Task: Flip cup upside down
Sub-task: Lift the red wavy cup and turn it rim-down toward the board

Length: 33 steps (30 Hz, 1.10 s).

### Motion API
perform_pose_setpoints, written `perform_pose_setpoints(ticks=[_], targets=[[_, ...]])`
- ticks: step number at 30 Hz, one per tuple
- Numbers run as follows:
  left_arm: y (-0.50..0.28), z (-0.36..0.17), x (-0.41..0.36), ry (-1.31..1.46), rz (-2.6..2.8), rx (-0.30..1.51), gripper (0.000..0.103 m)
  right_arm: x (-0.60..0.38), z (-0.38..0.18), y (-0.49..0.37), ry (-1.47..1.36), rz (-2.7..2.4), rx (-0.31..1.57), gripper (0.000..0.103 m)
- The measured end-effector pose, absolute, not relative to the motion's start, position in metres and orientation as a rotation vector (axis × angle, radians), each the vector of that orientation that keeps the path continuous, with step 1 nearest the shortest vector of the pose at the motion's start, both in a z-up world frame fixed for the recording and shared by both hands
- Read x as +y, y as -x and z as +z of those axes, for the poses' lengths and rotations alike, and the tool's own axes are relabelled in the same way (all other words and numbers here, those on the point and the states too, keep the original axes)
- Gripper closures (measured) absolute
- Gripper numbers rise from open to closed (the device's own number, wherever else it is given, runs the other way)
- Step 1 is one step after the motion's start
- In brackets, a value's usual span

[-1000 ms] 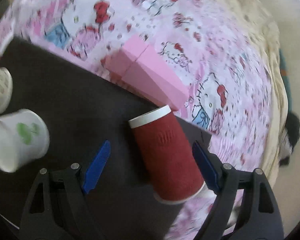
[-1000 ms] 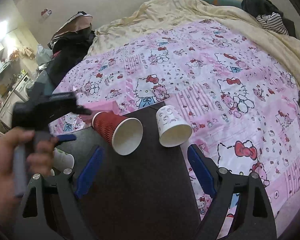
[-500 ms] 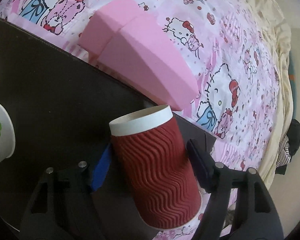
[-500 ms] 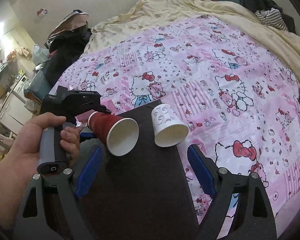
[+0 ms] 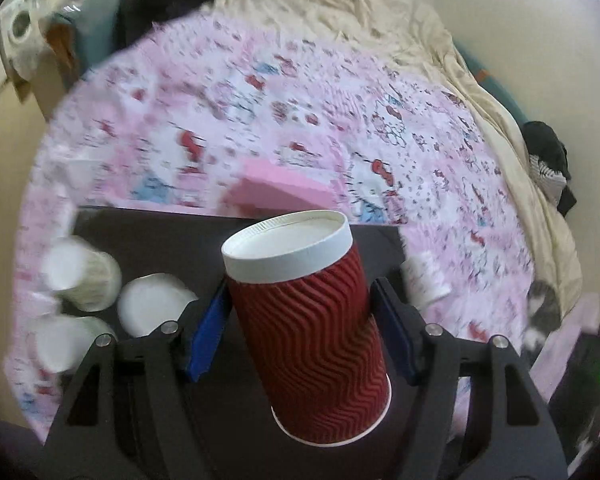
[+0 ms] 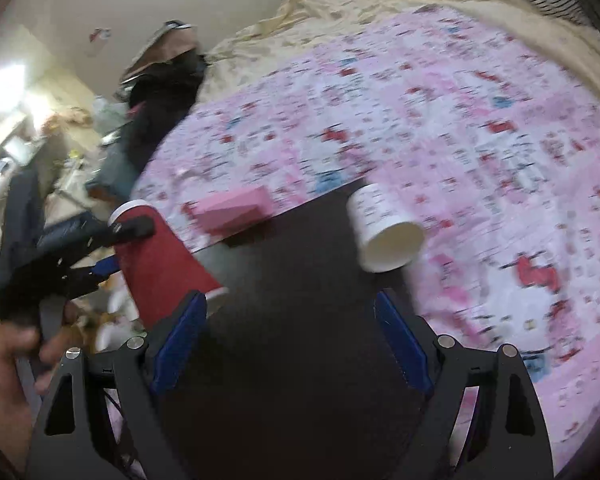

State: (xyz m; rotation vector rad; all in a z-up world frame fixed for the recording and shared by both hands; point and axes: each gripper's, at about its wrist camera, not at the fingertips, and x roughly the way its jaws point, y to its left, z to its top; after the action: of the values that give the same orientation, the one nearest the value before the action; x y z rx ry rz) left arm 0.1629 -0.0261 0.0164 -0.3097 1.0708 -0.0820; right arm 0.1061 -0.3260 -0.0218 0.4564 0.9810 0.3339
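A red ripple paper cup [image 5: 308, 332] is held off the dark board [image 5: 160, 232], tilted with its white closed base up and its mouth down. My left gripper [image 5: 300, 312] is shut on it, blue pads pressed to both sides, the jaws still closing a little. The right wrist view shows the same cup [image 6: 160, 264] at the left, in the left gripper [image 6: 120, 246], which a hand holds. My right gripper [image 6: 290, 332] hangs open over the board [image 6: 300, 280] with nothing between its fingers. A white patterned cup [image 6: 384, 232] lies on its side at the board's far right corner.
A pink foam block [image 6: 232, 208] lies just past the board's far edge on the pink printed bedcover [image 6: 460, 120]. Three white cups [image 5: 84, 276] stand or lie at the board's left end. Clothes and bags are piled beyond the bed.
My left gripper closed on the red cup, lifted it off the board and rolled it from lying on its side to base up. The right gripper stayed open and hardly moved.
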Motion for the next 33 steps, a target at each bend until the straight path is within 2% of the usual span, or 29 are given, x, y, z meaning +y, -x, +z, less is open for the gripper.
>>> perform_pose_setpoints(ticks=[12,21,23,26,33], targets=[[-0.065,0.018,0.055,0.351,-0.058,1.013,0.037,-0.191,-0.020,-0.037,-0.382,0.728,1.012,0.014],[-0.042,0.010,0.061,0.364,-0.113,1.033,0.037,-0.108,-0.032,-0.008,-0.023,0.823,1.002,0.014],[-0.040,0.009,0.060,0.366,-0.126,1.036,0.038,-0.106,-0.039,-0.010,-0.028,0.818,1.028,0.017],[-0.036,0.010,0.055,0.335,-0.142,1.035,0.039,-0.107,-0.047,-0.013,-0.023,0.814,1.054,0.030],[-0.031,0.016,0.039,0.236,-0.147,1.020,0.039,-0.112,-0.060,-0.023,-0.041,0.798,1.097,0.031]])
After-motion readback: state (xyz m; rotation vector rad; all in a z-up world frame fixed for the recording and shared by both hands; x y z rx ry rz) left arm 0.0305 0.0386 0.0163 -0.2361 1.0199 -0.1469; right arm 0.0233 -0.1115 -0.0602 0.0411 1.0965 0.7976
